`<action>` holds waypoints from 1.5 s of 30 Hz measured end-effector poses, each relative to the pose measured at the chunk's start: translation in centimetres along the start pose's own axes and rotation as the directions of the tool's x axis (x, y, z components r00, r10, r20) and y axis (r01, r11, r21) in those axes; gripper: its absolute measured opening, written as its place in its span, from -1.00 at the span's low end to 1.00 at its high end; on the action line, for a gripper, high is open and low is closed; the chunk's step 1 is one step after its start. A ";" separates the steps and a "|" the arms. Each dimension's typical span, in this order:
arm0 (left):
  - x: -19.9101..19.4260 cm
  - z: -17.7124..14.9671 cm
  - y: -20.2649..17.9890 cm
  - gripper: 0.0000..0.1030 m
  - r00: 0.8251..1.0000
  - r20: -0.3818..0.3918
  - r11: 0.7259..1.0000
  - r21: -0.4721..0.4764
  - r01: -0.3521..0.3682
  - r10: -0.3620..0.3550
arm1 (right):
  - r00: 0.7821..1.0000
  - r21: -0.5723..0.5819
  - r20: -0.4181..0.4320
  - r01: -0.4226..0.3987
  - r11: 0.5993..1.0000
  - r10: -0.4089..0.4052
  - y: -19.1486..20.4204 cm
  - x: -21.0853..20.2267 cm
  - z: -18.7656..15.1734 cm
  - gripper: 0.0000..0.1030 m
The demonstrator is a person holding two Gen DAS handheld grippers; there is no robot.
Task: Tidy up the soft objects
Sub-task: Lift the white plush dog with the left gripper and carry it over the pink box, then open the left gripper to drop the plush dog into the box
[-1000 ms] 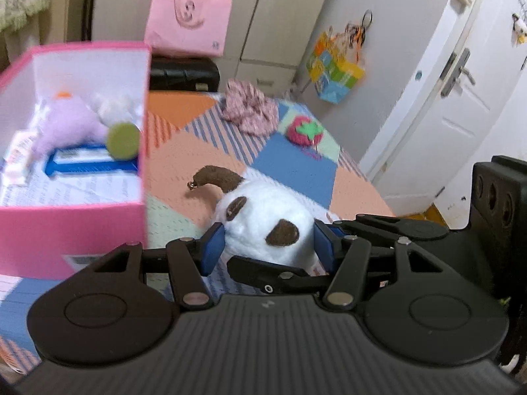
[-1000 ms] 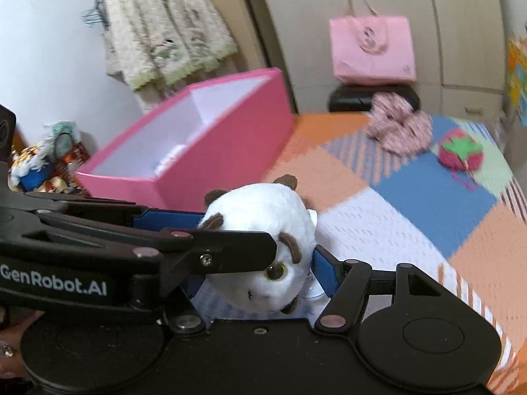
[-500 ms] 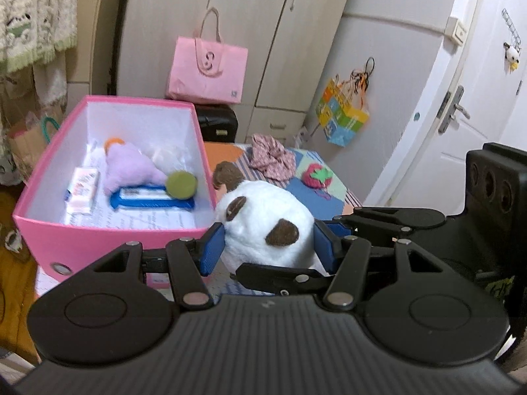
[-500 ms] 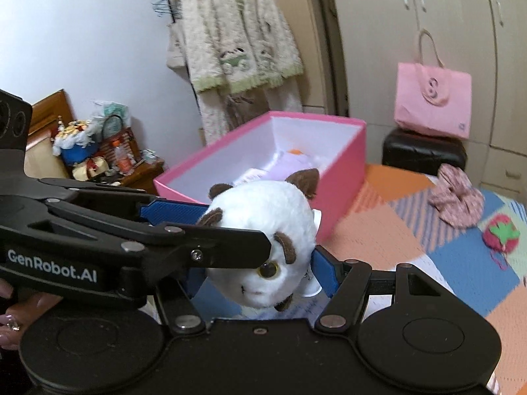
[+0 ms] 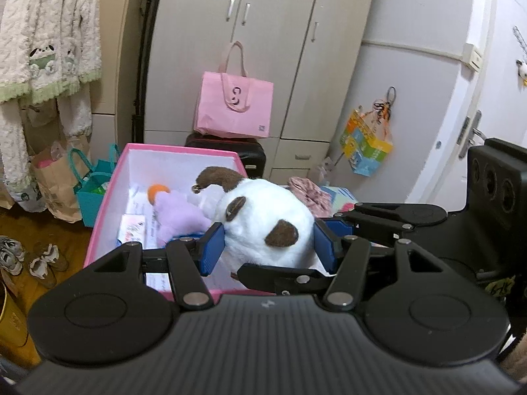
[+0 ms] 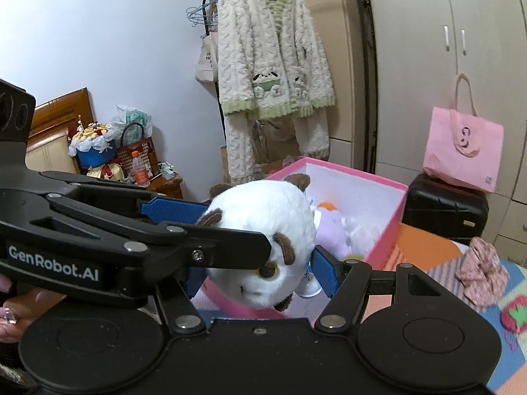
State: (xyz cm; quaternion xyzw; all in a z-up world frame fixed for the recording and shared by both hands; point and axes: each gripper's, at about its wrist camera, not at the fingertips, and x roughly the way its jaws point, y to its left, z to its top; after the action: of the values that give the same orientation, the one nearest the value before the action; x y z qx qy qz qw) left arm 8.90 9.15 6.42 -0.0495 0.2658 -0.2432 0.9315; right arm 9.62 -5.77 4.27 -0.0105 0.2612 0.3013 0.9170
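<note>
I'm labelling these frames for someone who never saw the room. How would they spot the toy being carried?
Find the pink box. Just in front of it, two grippers clamp one round white plush between blue fingers. Unlike the lilac toy in the box, it has brown patches and ears.

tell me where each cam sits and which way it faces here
Left wrist: on the left gripper, facing along its fingers at the white plush, pink box and wardrobe; the right gripper shows too.
Right wrist: on the right gripper, facing the hanging cardigan; a hand shows.
Shared: plush, box, pink bag.
</note>
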 end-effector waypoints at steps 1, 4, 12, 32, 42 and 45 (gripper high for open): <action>0.4 0.2 0.4 0.10 1.000 -0.002 1.000 -0.005 -0.004 0.004 | 1.000 0.004 -0.002 -0.004 1.000 0.004 -0.2 0.5 0.2 0.38; 1.7 0.9 2.0 0.10 1.000 0.000 1.000 -0.031 -0.007 0.007 | 1.000 0.030 -0.008 -0.012 0.999 0.012 -0.7 2.4 0.9 0.38; 6.0 1.7 6.2 0.12 0.997 -0.066 0.993 -0.108 -0.050 0.043 | 0.996 0.090 -0.077 -0.045 0.995 0.052 -2.7 7.9 1.7 0.38; 7.0 1.1 4.9 0.12 0.978 -0.137 0.979 -0.105 -0.175 0.160 | 0.988 -0.038 -0.154 0.020 0.999 -0.025 -1.8 8.2 1.1 0.37; 3.5 1.5 0.5 0.22 0.982 -0.143 0.993 0.025 -0.118 0.121 | 0.987 -0.115 -0.117 0.100 0.988 -0.113 -2.2 0.6 0.3 0.40; 2.8 1.4 -0.8 0.24 0.982 -0.141 0.991 0.066 -0.119 0.127 | 0.985 -0.138 -0.110 0.120 0.983 -0.136 -2.6 -1.5 0.1 0.42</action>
State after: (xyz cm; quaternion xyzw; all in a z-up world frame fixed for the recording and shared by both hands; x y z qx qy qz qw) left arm 11.35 7.02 6.47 0.0114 0.3285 -0.1956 0.9240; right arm 10.09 -8.66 4.70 -0.1055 0.2938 0.2570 0.9146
